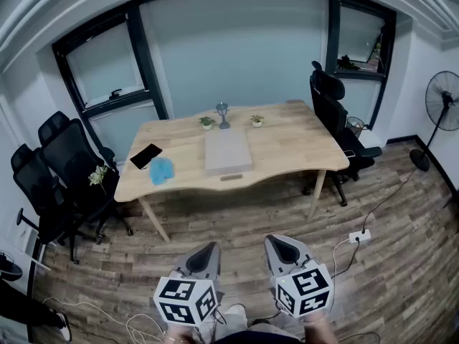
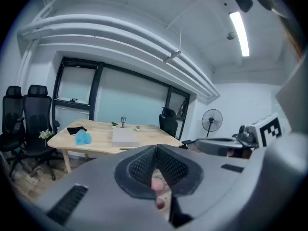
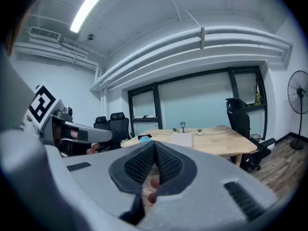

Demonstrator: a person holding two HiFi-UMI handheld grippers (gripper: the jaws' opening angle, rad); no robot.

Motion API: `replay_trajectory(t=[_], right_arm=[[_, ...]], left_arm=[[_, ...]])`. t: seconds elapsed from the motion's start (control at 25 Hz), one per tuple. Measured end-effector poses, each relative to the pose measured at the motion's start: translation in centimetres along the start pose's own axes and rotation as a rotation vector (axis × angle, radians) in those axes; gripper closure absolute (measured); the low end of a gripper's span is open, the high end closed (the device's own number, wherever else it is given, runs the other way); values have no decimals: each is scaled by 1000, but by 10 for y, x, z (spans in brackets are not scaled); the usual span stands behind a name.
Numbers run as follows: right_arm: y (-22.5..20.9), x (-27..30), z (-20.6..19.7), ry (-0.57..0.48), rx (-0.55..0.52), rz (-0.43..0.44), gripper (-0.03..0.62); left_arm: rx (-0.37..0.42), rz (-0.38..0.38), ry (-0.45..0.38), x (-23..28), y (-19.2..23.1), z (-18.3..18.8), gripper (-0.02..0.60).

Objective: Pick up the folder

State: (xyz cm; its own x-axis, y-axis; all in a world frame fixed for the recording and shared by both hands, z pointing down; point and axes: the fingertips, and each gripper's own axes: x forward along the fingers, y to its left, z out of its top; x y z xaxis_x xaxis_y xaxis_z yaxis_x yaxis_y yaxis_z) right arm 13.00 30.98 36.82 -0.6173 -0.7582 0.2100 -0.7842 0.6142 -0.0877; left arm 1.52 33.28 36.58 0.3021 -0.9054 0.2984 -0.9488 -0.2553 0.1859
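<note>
A grey folder (image 1: 227, 151) lies flat in the middle of the wooden table (image 1: 287, 145), seen also as the grey folder (image 2: 123, 138) in the left gripper view and the grey folder (image 3: 182, 140) in the right gripper view. Both grippers hang well short of the table, over the floor. My left gripper (image 1: 209, 250) is shut with nothing in it; its pads meet at the left gripper (image 2: 156, 149). My right gripper (image 1: 275, 243) is shut and empty too, its jaws pressed together at the right gripper (image 3: 154, 146).
On the table sit a black phone (image 1: 145, 155), a blue cloth (image 1: 161, 170), two small potted plants (image 1: 206, 122), a little lamp figure (image 1: 223, 114) and a pen (image 1: 231, 177). Black office chairs (image 1: 57, 170) stand left, another chair (image 1: 331, 113) right, a fan (image 1: 441, 110) far right, and a power strip (image 1: 359, 236) on the floor.
</note>
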Motion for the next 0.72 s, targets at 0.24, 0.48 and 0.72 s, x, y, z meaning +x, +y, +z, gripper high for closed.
replay_trajectory(t=[0.24, 0.48, 0.72], right_arm=[[6, 25, 4, 5, 6, -6, 592], [10, 53, 7, 20, 11, -9, 591], [17, 83, 8, 45, 6, -11, 589]], left_arm=[[-8, -24, 8, 12, 20, 3, 575], [-18, -54, 1, 25, 42, 9, 575], [-16, -74, -11, 39, 68, 18, 574]])
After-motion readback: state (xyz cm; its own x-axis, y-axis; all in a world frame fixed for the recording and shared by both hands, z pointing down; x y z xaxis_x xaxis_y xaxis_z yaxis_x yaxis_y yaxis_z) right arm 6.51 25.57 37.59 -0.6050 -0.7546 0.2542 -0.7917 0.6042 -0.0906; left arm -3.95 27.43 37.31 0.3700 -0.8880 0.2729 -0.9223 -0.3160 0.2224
